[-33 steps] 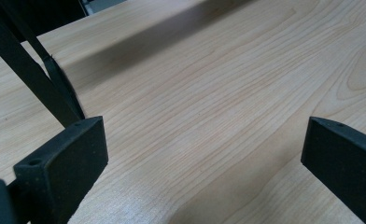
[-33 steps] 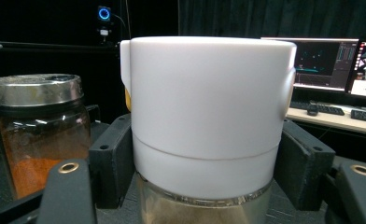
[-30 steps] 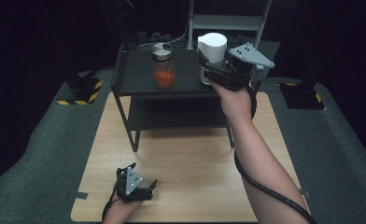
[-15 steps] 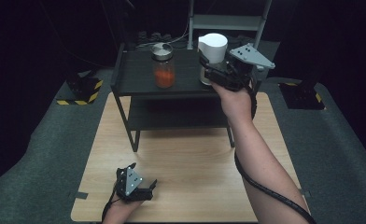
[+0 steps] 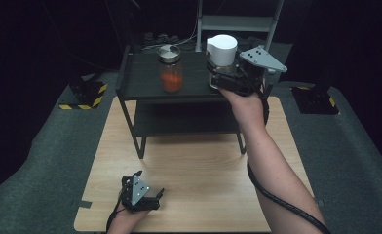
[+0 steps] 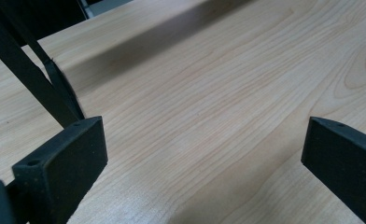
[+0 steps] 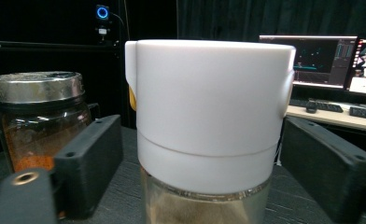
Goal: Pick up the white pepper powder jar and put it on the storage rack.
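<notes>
Right gripper [image 7: 202, 158] jaws, just opening, flank the white-capped jar [image 7: 209, 126] untouched; left gripper [image 6: 204, 154] open.

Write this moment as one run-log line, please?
right gripper: fingers just opened, straddling white-lidded jar, pads off it | jar: upright on black shelf | left gripper: open over wooden table

Glass jar [image 5: 171, 73] with metal lid, orange powder inside, stands upright on top of black shelf unit [image 5: 140, 83]. Shelf unit stands on far part of light wooden table [image 5: 199, 180]. Grey carpet [image 5: 43, 161] lies around table. Two black bases with yellow-black stripes [image 5: 84, 93] sit on floor at left and right. Lit monitors [image 7: 328, 60] and keyboard [image 7: 328, 107] on desk behind.
</notes>
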Tool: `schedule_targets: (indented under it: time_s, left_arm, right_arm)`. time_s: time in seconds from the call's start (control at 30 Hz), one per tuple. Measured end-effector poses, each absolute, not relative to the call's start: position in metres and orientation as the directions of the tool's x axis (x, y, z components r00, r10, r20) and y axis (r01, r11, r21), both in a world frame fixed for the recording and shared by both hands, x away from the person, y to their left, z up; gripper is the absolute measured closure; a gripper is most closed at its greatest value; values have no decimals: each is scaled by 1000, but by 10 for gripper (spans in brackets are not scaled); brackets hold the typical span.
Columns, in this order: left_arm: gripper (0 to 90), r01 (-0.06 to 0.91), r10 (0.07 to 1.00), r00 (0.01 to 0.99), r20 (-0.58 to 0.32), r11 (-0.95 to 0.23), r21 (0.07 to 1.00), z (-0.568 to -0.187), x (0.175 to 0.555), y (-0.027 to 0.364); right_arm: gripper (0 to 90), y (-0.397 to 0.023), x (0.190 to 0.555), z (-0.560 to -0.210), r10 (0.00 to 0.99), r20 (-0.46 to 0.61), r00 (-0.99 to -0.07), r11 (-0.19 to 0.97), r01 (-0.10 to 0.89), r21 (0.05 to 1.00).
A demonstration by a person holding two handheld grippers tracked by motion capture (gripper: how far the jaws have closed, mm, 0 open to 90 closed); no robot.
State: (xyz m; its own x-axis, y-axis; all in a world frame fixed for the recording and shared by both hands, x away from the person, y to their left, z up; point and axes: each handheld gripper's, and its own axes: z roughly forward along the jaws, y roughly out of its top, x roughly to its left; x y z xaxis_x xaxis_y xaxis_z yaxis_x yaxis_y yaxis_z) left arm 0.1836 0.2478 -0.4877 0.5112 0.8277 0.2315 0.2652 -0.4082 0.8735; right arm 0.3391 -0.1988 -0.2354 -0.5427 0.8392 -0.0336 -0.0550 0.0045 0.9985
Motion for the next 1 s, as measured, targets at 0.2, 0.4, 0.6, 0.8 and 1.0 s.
schedule_targets:
  time_s: [0.2,0.4,0.6,0.8,1.0]
  left_arm:
    - [5,268,827,513,231,-411,871,-487,183,248]
    - [5,272,826,516,228,-410,870,-487,183,250]
    - [5,276,821,523,228,-417,866,-485,186,250]
    - [7,265,809,540,235,-428,864,-486,188,251]
    - [9,258,803,546,240,-433,863,-486,189,251]
  right_arm:
    - [0,-200,330,-235,840,-47,-541,14,-64,998]
    - [0,-204,318,-235,837,-44,-546,-1,-82,997]
    - [0,-209,308,-240,830,-46,-556,-5,-90,996]
    - [1,-216,300,-247,818,-58,-572,2,-98,995]
    - [1,-223,289,-258,810,-64,-583,6,-100,995]
